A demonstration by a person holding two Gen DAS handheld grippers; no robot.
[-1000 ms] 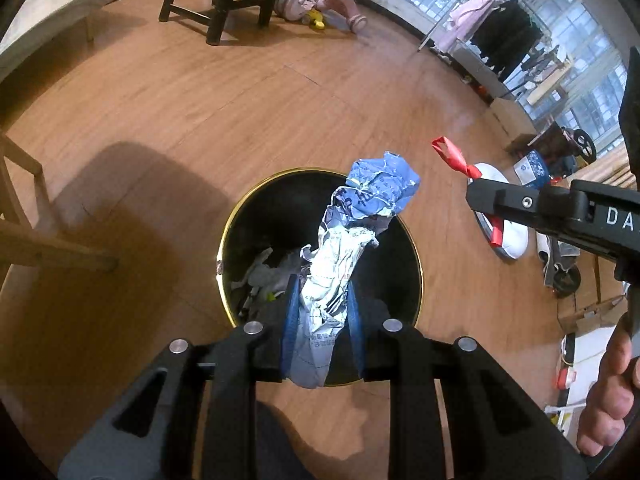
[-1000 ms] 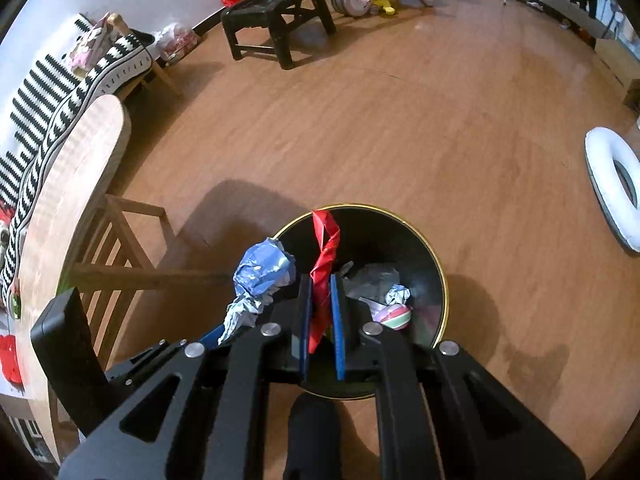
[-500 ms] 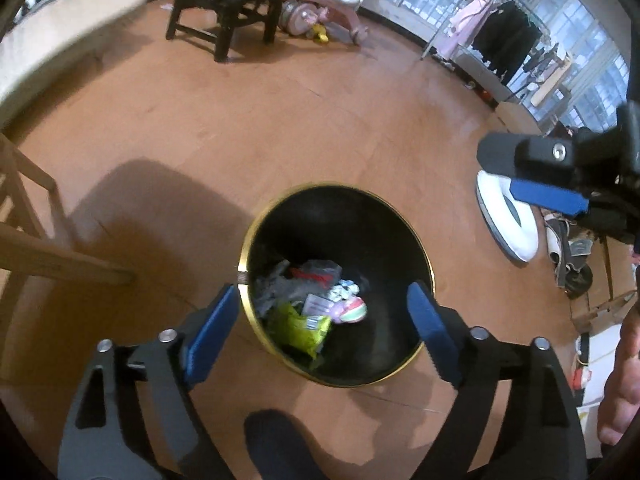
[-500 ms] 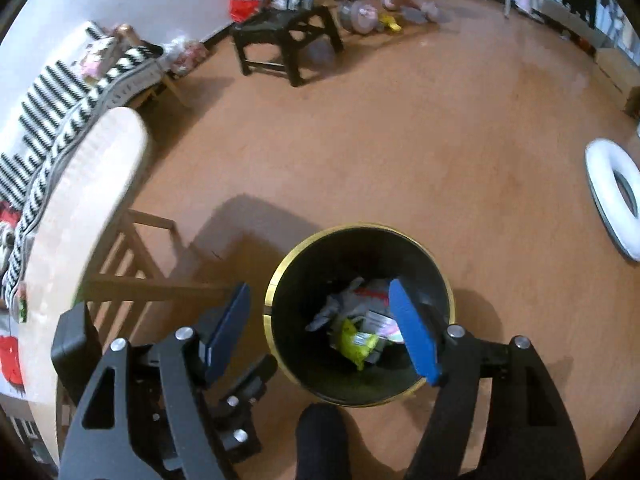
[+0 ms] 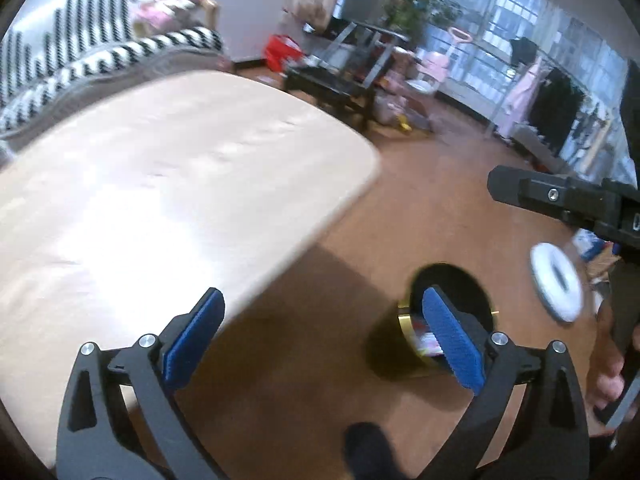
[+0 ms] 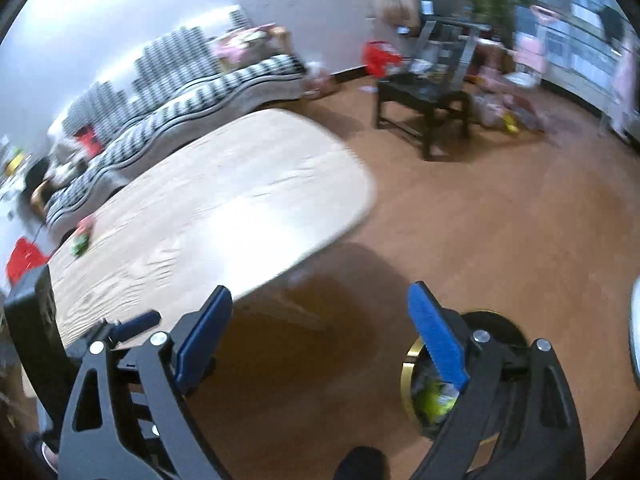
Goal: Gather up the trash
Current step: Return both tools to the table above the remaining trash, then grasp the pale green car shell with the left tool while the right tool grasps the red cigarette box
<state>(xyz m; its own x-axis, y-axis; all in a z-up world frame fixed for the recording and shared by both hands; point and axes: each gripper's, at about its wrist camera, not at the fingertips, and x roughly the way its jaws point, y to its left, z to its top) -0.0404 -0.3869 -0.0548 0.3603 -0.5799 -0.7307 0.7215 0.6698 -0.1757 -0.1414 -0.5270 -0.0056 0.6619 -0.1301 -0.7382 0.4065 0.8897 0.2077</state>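
Left wrist view: trash bin (image 5: 452, 320) sits at four o'clock on the floor, just behind my left gripper (image 5: 320, 344)'s right pad.
Right wrist view: the bin (image 6: 412, 364) is at five o'clock; wrappers (image 6: 434, 398) lie inside.
Bin axis: upright, mouth up, long axis vertical.
Left gripper: jaws opening, wide apart, nothing between them.
Right gripper (image 6: 320, 342): jaws opening too, likewise empty.
Done: some trash is in the bin, I judge.
Left: small green-and-red bits (image 6: 82, 238) at nine o'clock on the wooden table (image 6: 224, 208) look like the next pickup.
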